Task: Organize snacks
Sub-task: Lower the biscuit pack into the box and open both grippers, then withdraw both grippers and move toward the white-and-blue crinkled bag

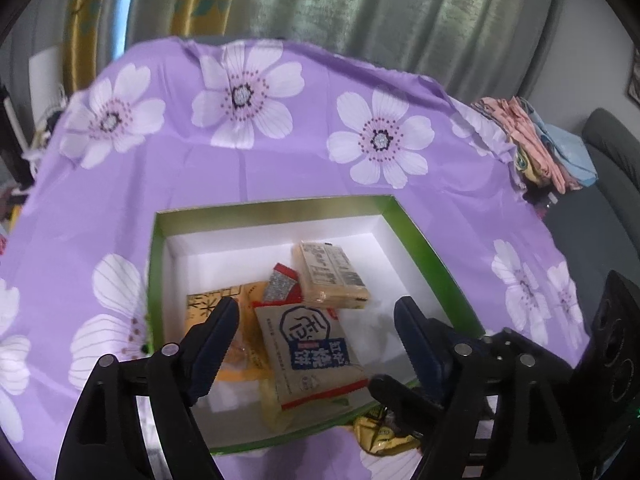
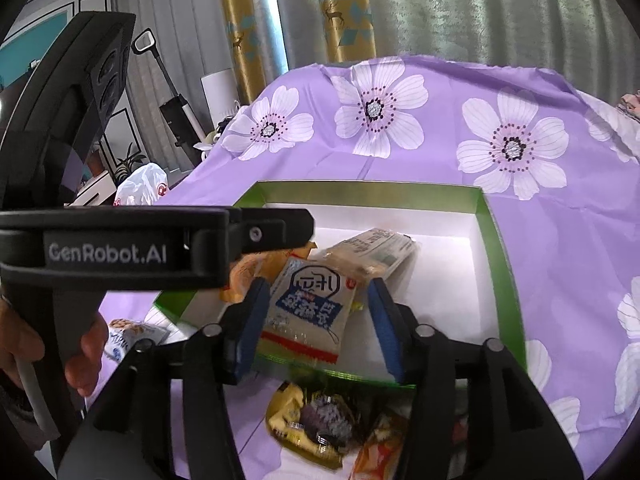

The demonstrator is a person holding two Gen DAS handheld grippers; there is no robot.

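The left gripper (image 1: pixel 316 320) hangs over the near half of the green box (image 1: pixel 424 236), its dark-padded fingers (image 1: pixel 218 332) spread wide with nothing between them. Below that gap lies a beige snack packet with a blue label (image 1: pixel 310 354), resting on a yellow packet (image 1: pixel 224 308) at the box's near left. Further in sit a small red-and-silver packet (image 1: pixel 282 286) and a pale wafer pack (image 1: pixel 334 274) angled toward the middle. The far half of the white box floor and its right side are bare, so there is open room there, bounded by the green walls.

The right gripper (image 2: pixel 316 320) is also open, its blue pads (image 2: pixel 250 320) standing either side of the beige packet without touching it, just above the box's near wall. The left gripper's black body crosses the left of the right wrist view, with the person's hand (image 2: pixel 80 350) on its grip. Outside the near wall, on the surface, lie a gold-wrapped snack (image 2: pixel 308 428) with an orange packet (image 2: pixel 380 448) just beside it, and a blue-and-white packet (image 2: pixel 128 336) off to the left.

The surface wears a purple cloth with white flowers (image 1: pixel 280 168), its far edge falling away before grey and gold curtains (image 2: pixel 400 8). Folded fabrics (image 1: pixel 540 144) sit at its far right corner
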